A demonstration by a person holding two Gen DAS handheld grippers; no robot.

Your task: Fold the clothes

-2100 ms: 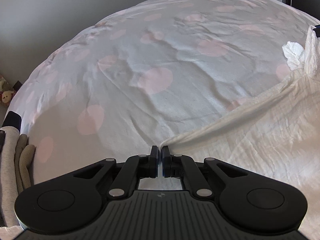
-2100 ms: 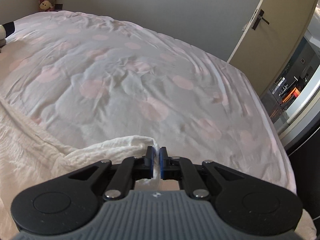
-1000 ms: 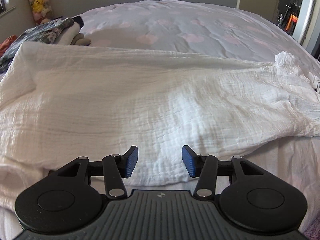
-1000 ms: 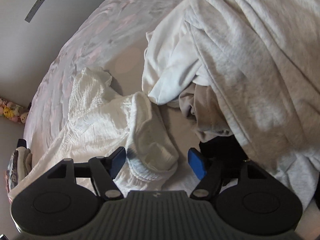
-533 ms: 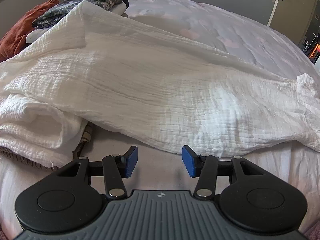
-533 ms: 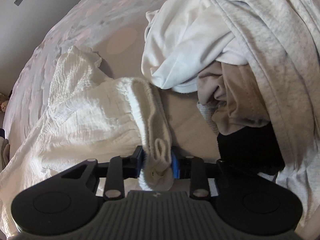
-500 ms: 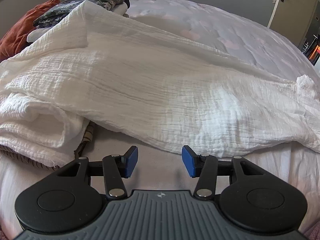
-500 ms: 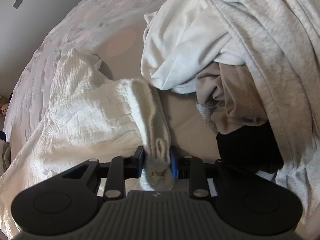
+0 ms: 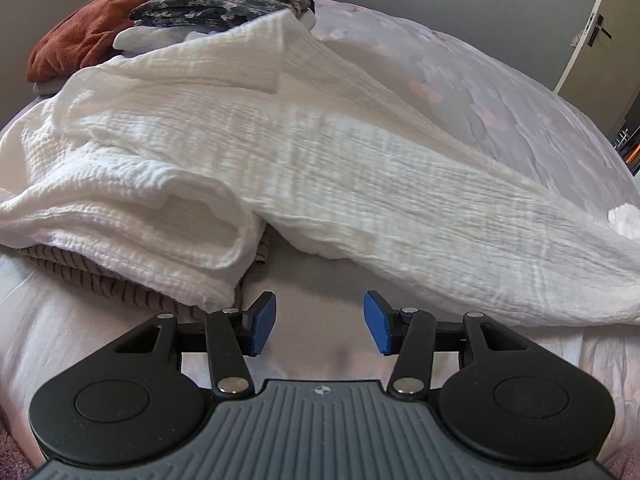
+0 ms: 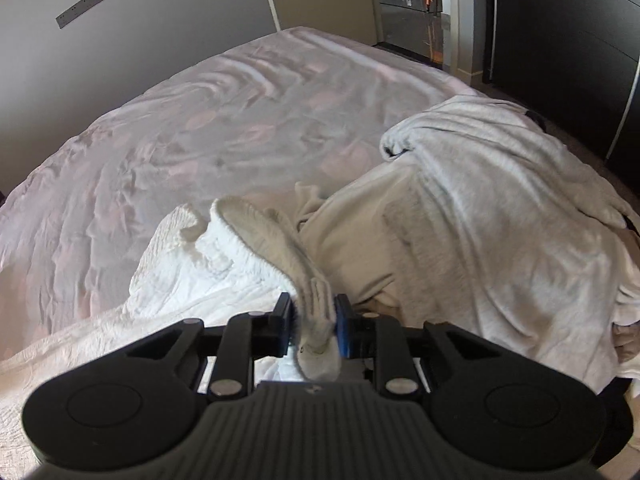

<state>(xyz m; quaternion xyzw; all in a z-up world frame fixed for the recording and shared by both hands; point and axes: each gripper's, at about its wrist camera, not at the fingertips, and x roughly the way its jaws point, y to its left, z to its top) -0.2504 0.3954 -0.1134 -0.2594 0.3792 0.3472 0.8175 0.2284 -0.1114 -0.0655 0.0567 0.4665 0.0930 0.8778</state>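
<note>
1. A pile of loose laundry (image 10: 480, 216), grey and beige, lies heaped on the bed just right of the right tool, one light grey piece draped over the rest.
2. In the left wrist view, a rust-red garment (image 9: 84, 36) and a dark patterned garment (image 9: 216, 4) are stacked at the far left of the bed, with a pale folded piece under them. A brown striped garment (image 9: 100, 280) peeks out from beneath the near fold of the white cloth.
3. The bed (image 10: 200, 120) carries a pale cover with faint pink dots, heavily creased. Behind it stand a grey wall and a cream door (image 9: 592, 28) with a dark handle; dark wardrobe panels close the right edge of the right wrist view.
4. The white crinkled garment (image 9: 320, 168) stretches across the near part of the bed, its left end folded over on itself into a thick roll, its right end trailing toward the laundry pile.
5. The left tool (image 9: 319, 322) hovers over bare bedcover just before the garment's edge, its blue pads spread wide, touching nothing.
6. The right tool (image 10: 314, 322) is pressed together on a bunched, ribbed edge of the white garment, which rises from the pads in a loop.
</note>
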